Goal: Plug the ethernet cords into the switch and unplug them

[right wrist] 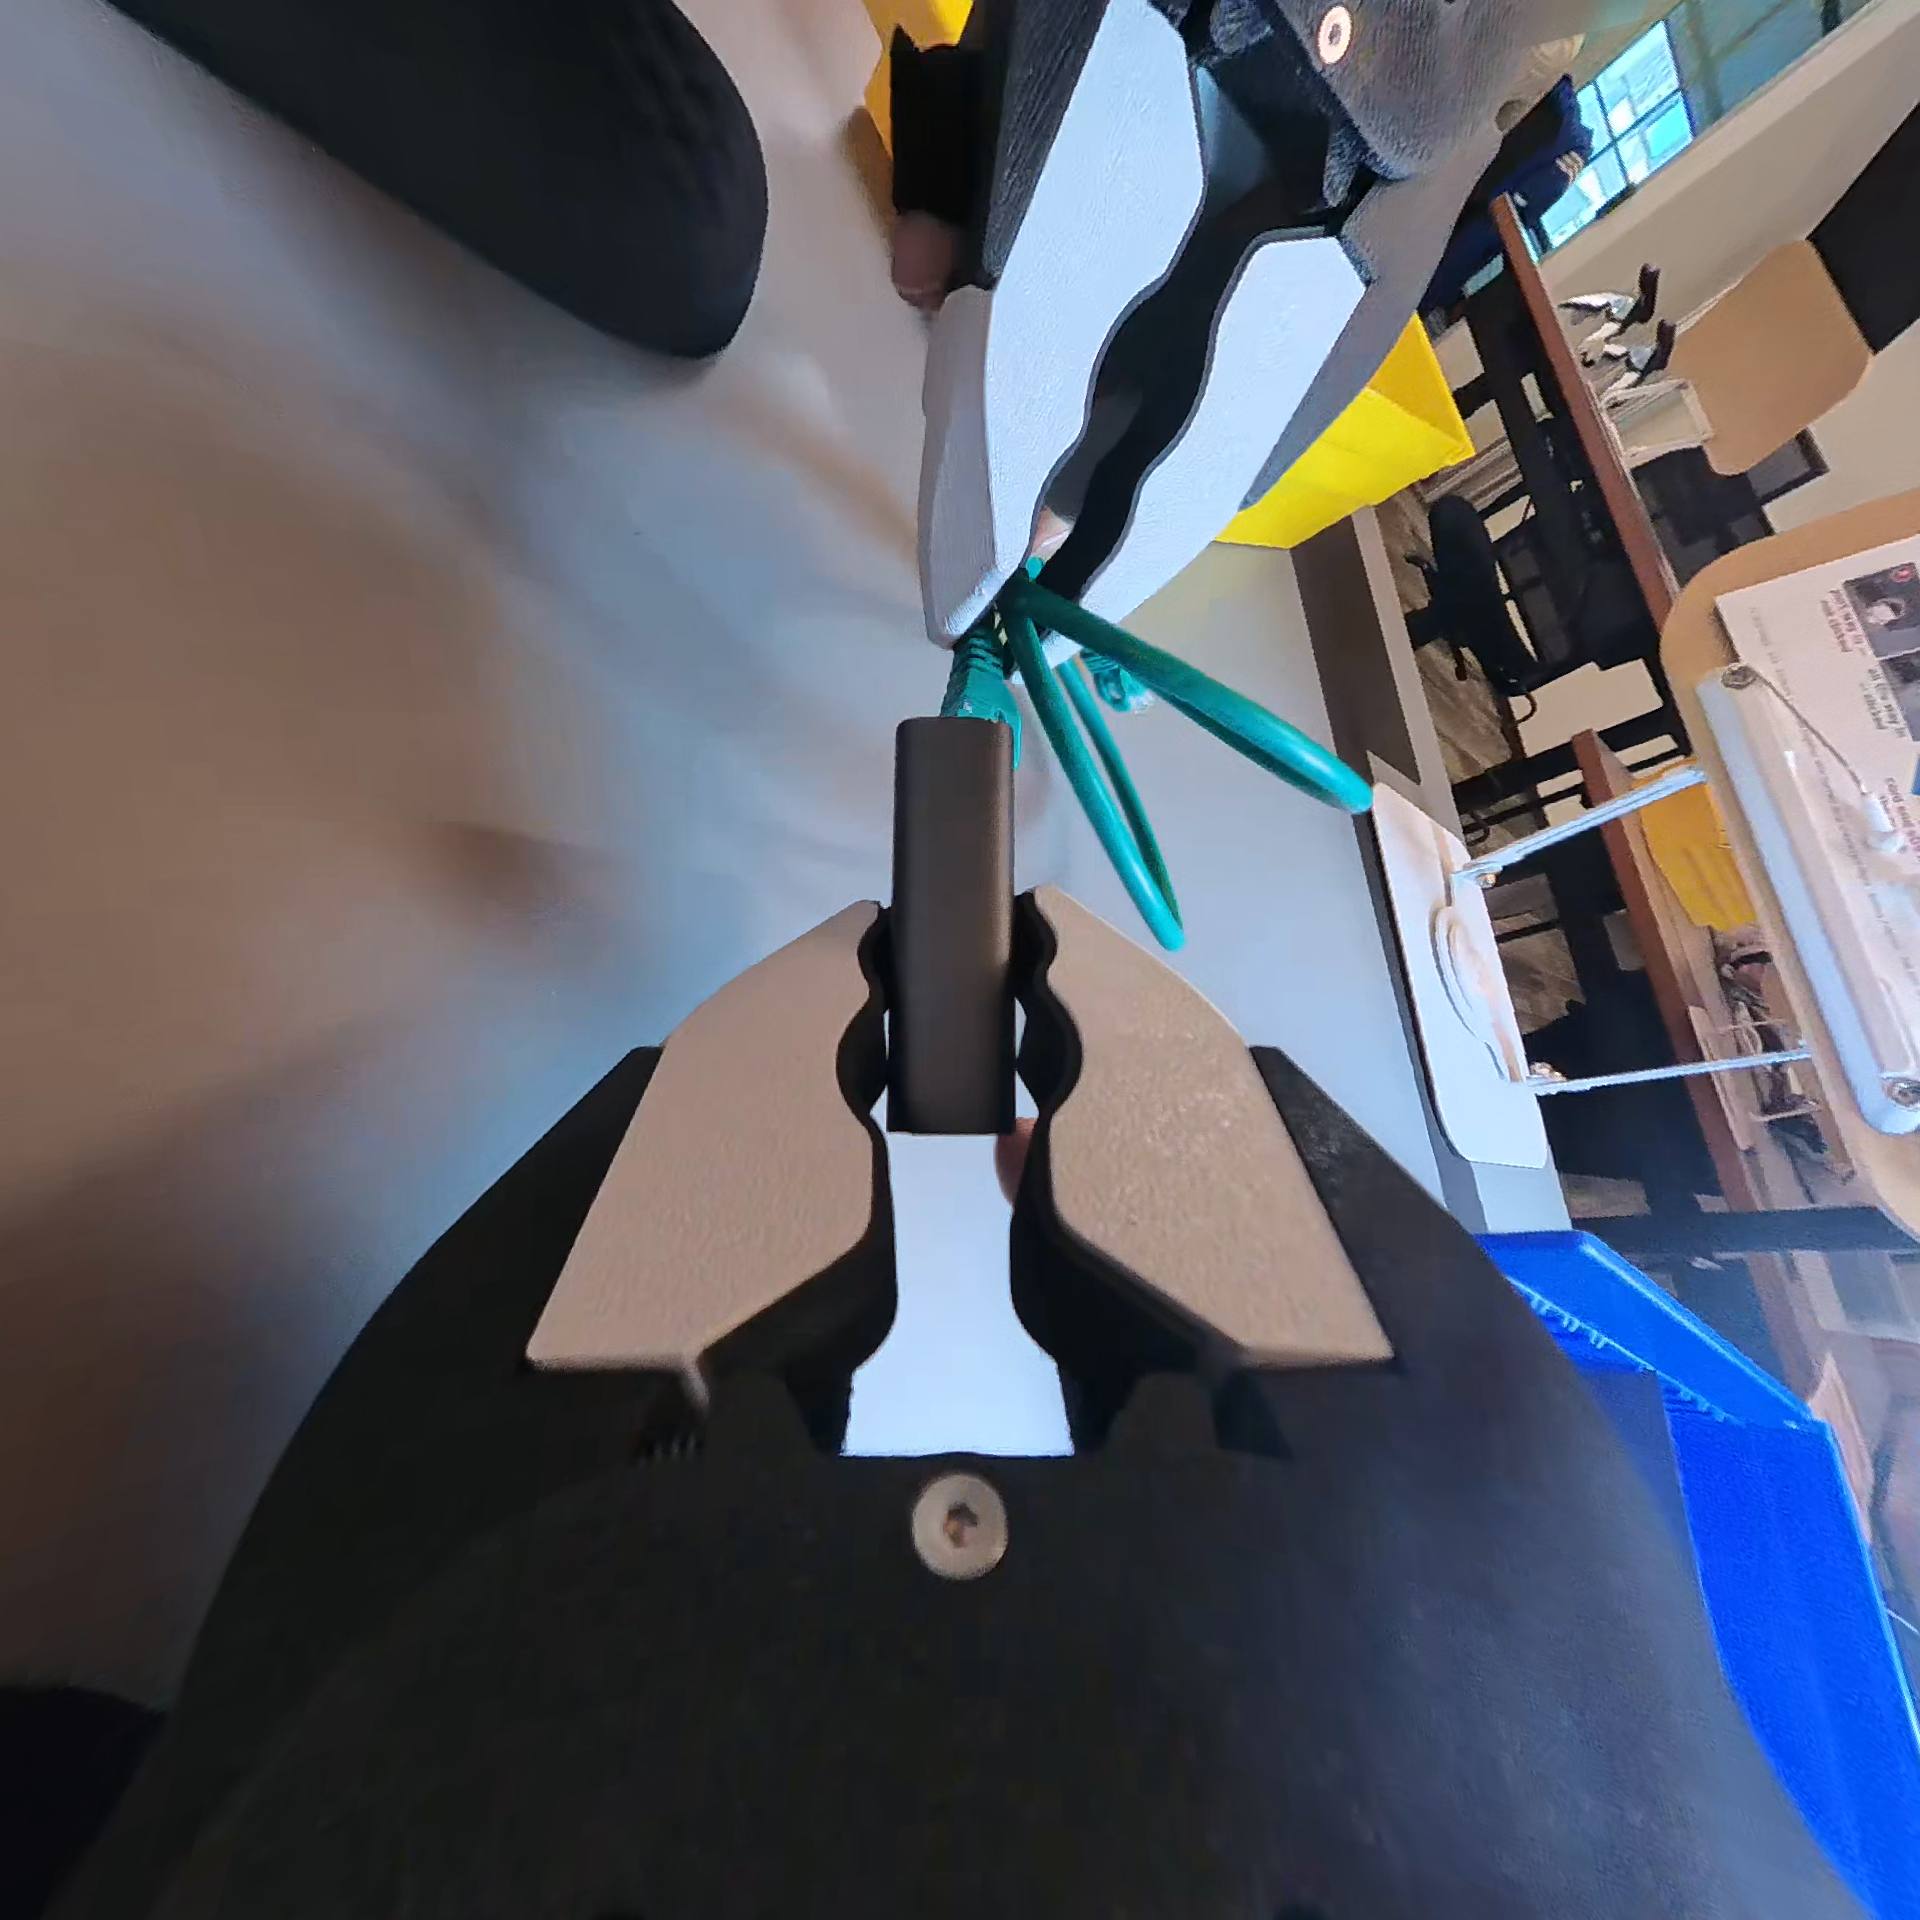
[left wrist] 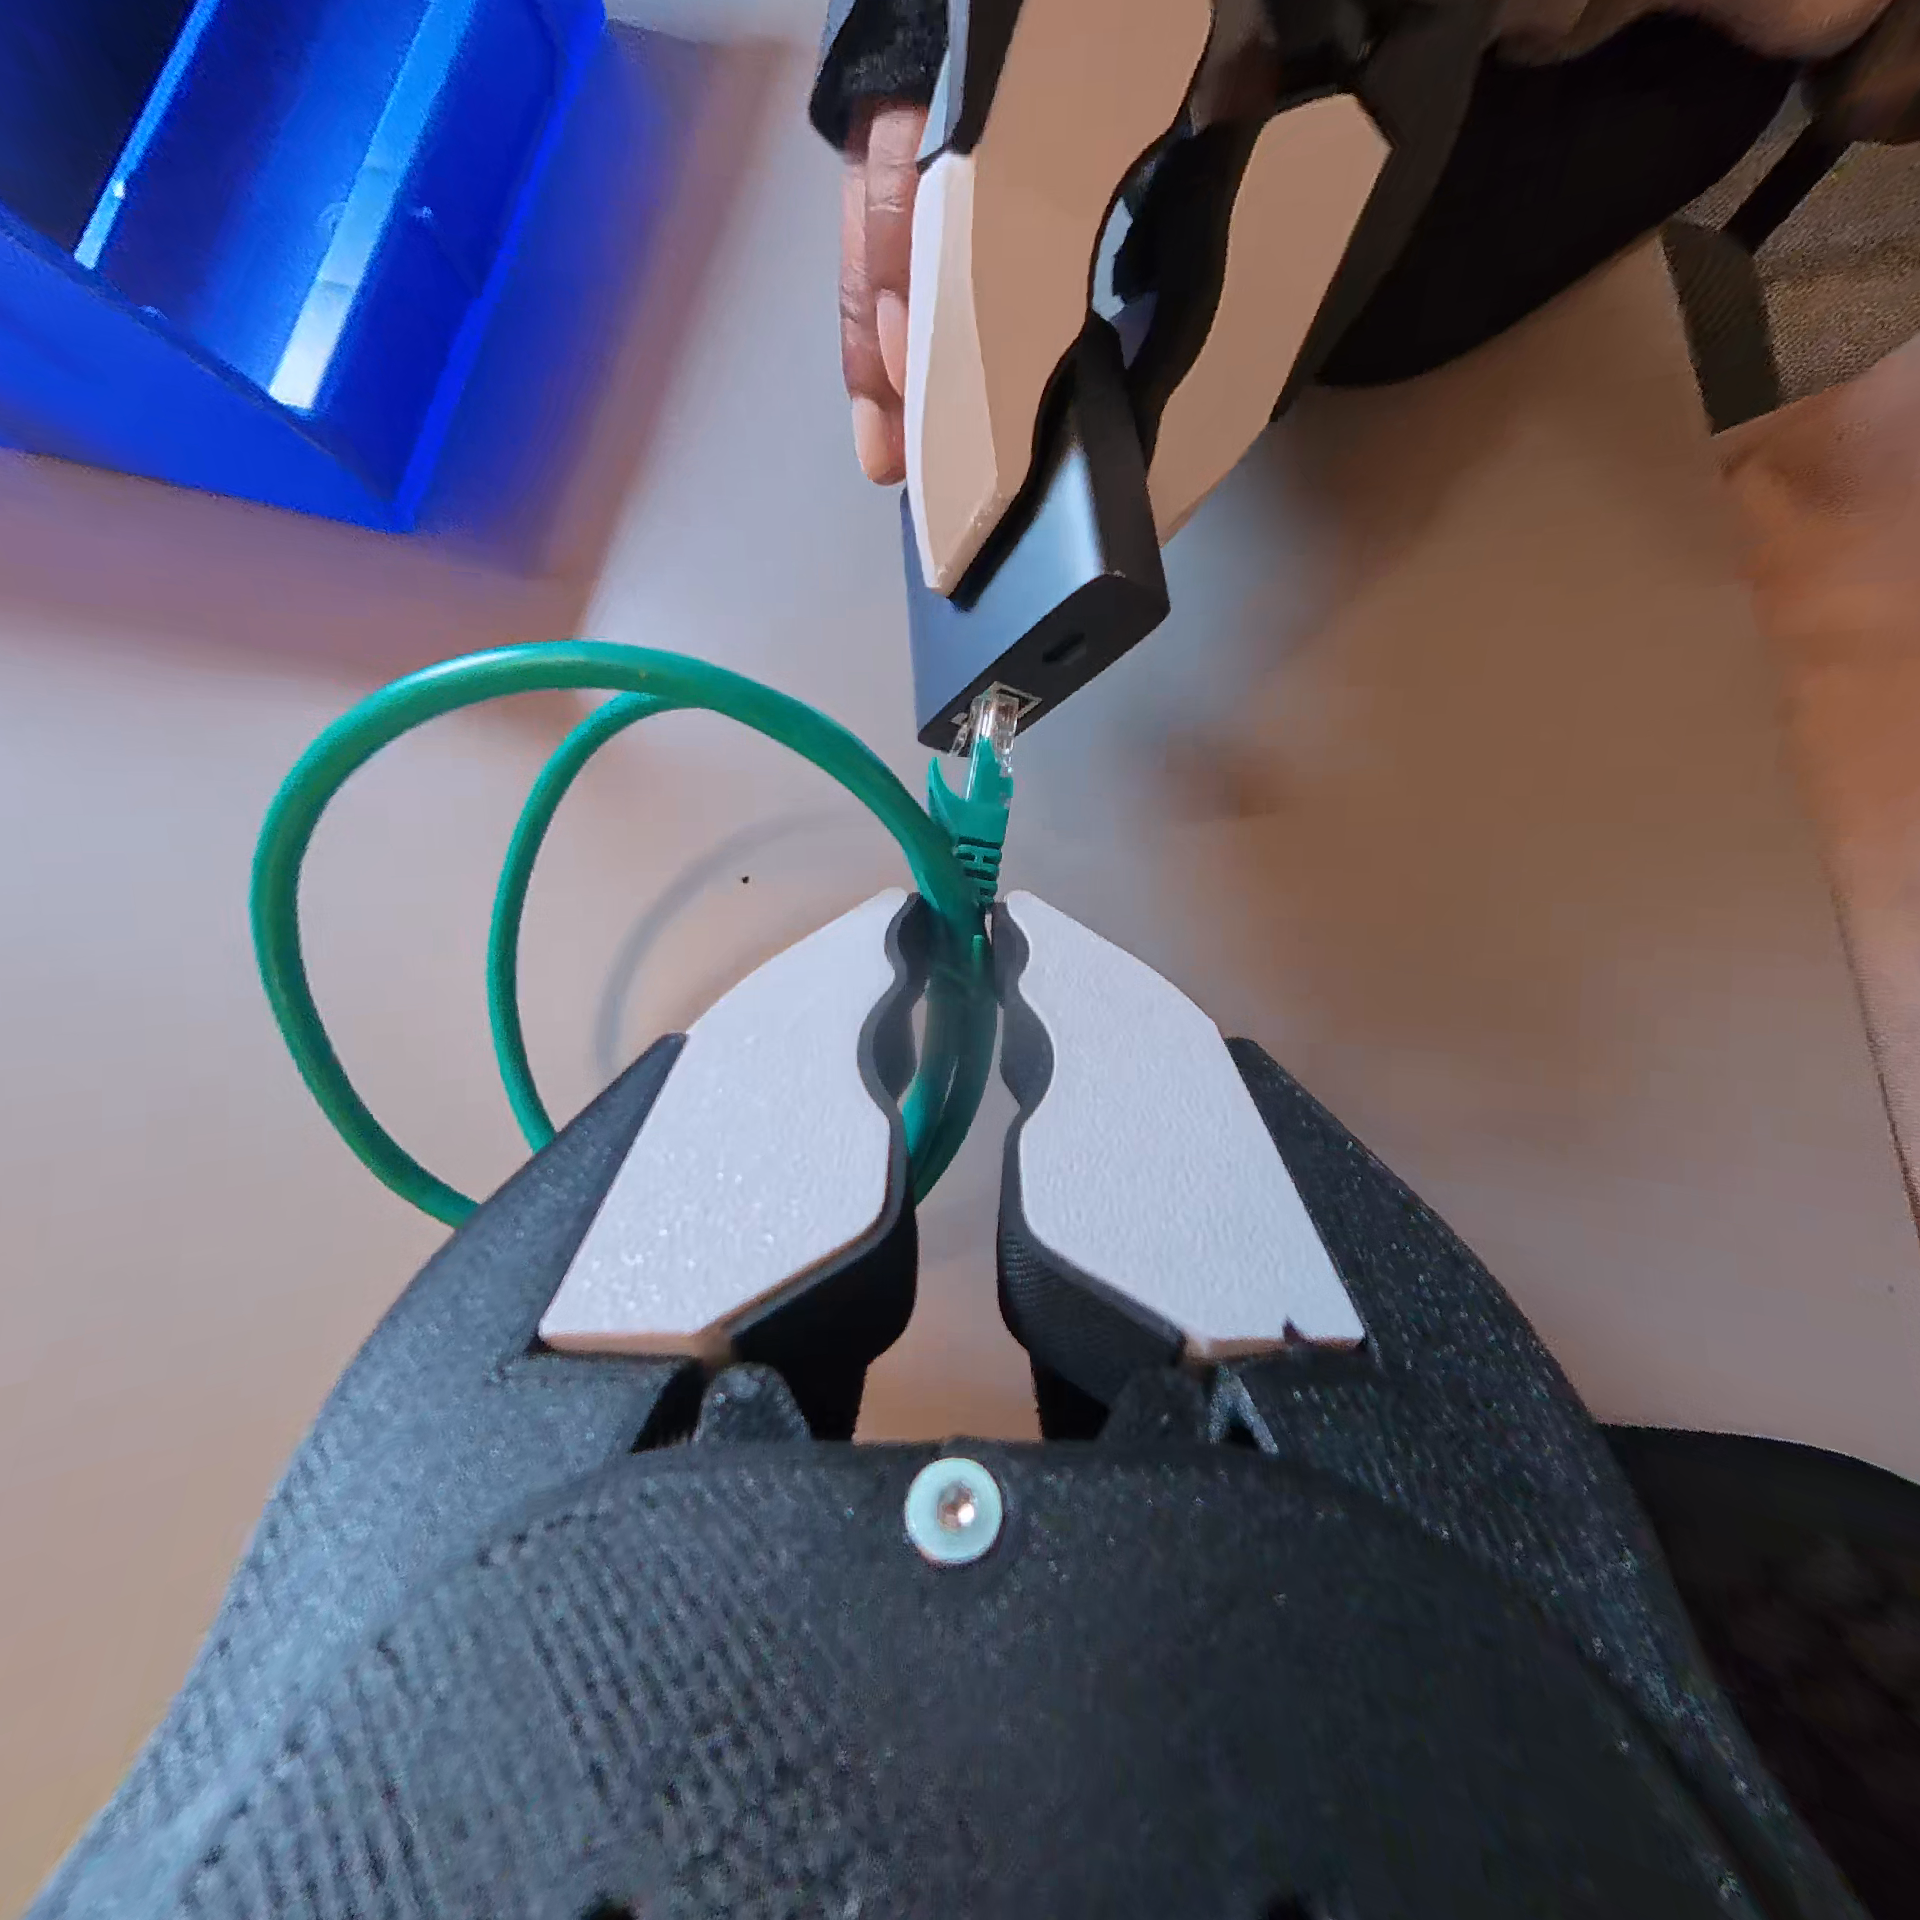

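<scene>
Green looped cord [left wrist: 312,831], clear ridged plug [left wrist: 995,727] at slim matte-black switch [left wrist: 1039,613].

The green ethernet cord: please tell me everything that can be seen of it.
The green ethernet cord is a thin round cable with a shiny rubbery jacket, bent into two loops that hang free beside the left claw. That claw is shut on the cord just behind its ribbed green boot. The clear plastic plug at the end sits at the mouth of the port in the dark switch, not fully in. The right claw is shut on the switch. The cord's other plug dangles loose.
</scene>
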A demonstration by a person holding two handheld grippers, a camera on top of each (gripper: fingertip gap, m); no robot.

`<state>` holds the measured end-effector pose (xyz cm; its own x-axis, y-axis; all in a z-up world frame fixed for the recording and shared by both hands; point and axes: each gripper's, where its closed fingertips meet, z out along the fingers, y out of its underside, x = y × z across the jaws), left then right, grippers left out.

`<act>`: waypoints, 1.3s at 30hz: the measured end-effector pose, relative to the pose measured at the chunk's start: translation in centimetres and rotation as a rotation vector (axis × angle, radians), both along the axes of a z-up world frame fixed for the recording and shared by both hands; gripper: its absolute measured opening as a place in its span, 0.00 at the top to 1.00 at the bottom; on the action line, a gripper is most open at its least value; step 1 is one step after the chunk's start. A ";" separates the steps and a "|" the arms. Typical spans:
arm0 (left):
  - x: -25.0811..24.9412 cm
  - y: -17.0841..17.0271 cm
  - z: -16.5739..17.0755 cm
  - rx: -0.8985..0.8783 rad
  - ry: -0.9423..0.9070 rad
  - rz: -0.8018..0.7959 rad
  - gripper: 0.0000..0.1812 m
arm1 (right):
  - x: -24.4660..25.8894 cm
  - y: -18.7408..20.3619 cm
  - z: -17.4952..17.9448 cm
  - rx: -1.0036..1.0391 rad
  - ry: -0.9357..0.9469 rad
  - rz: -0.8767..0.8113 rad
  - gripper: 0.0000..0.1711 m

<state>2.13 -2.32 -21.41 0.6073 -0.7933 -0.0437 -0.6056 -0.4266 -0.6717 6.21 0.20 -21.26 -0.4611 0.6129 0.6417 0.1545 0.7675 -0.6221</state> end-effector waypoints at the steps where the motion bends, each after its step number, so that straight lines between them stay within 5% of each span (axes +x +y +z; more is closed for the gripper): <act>1: -0.1 0.1 -0.3 0.000 0.022 0.004 0.93 | -0.1 0.0 -0.1 0.008 -0.003 -0.009 0.88; 14: -0.1 0.8 -0.7 0.171 0.288 -0.026 0.93 | -0.1 0.3 -1.3 -0.123 -0.102 -0.046 0.88; 32: 2.7 -0.7 0.5 0.174 0.116 -0.106 0.94 | 0.6 -1.9 0.8 -0.330 -0.093 0.079 0.88; 39: 1.1 0.7 2.5 0.253 0.092 -0.038 0.92 | -0.5 -0.6 2.5 -0.291 -0.015 -0.018 0.88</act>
